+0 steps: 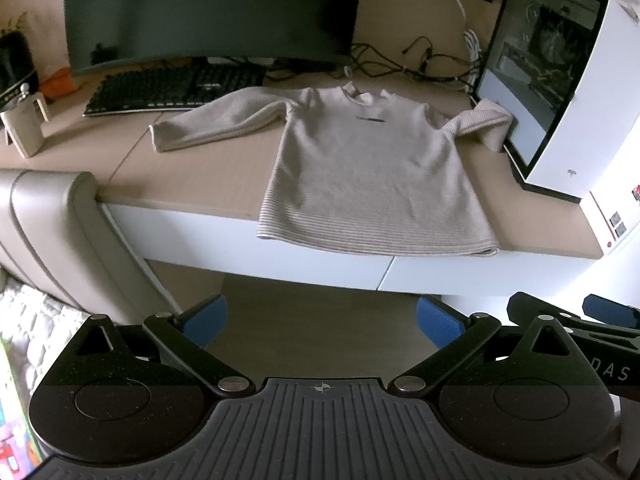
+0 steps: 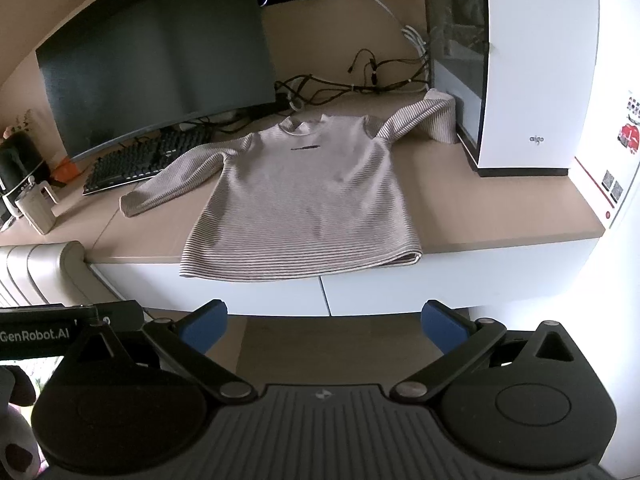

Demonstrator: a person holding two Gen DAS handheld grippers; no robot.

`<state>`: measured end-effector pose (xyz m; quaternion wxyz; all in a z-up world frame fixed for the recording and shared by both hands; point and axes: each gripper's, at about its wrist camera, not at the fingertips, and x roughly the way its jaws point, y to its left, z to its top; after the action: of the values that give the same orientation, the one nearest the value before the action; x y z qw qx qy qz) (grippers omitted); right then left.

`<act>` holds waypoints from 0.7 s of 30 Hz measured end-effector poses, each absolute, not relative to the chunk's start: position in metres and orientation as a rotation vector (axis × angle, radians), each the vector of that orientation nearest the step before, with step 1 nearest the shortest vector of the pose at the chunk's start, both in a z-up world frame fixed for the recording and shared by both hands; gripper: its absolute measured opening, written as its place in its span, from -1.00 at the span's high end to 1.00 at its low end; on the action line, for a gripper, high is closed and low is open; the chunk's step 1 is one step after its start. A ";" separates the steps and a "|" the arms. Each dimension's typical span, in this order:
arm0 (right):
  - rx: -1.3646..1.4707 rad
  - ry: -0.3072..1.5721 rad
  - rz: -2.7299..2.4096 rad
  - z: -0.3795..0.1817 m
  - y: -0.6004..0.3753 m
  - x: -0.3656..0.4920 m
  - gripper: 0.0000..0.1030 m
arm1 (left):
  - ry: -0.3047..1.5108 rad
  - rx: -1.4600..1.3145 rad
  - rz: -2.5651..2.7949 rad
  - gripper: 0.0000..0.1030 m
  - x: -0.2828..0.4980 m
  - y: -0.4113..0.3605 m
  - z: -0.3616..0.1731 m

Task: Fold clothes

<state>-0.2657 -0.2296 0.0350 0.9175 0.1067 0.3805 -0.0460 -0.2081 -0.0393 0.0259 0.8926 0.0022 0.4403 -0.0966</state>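
Observation:
A beige striped long-sleeved top [image 1: 360, 168] [image 2: 304, 200] lies flat on the desk, front up, collar toward the wall. Its hem hangs slightly over the desk's front edge. One sleeve [image 1: 212, 124] stretches left toward the keyboard. The other sleeve [image 1: 484, 120] bunches up against the white computer case. My left gripper [image 1: 320, 322] is open and empty, held back from the desk and below its edge. My right gripper [image 2: 324, 326] is likewise open with nothing between its blue pads [image 2: 206, 326]. Part of the right gripper also shows in the left wrist view at the right edge.
A dark curved monitor [image 1: 208, 8] and a black keyboard [image 1: 172, 88] stand behind the left sleeve. A white computer case [image 1: 560, 80] with a glass side is at the right. Cables [image 1: 400, 60] lie behind the collar. A padded chair arm [image 1: 60, 220] touches the desk's left front.

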 end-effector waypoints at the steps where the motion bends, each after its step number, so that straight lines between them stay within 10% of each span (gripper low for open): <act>1: 0.220 0.785 -0.095 0.034 -0.230 -0.265 -1.00 | 0.915 0.005 -0.201 -0.99 -0.207 -0.040 0.025; 21: 0.225 0.813 -0.093 0.028 -0.230 -0.243 -1.00 | 0.949 0.003 -0.202 -0.99 -0.180 -0.038 0.021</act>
<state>-0.2431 -0.2304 0.0285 0.9114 0.1090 0.3943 -0.0451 -0.1803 -0.0385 0.0209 0.8845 0.0014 0.4563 -0.0969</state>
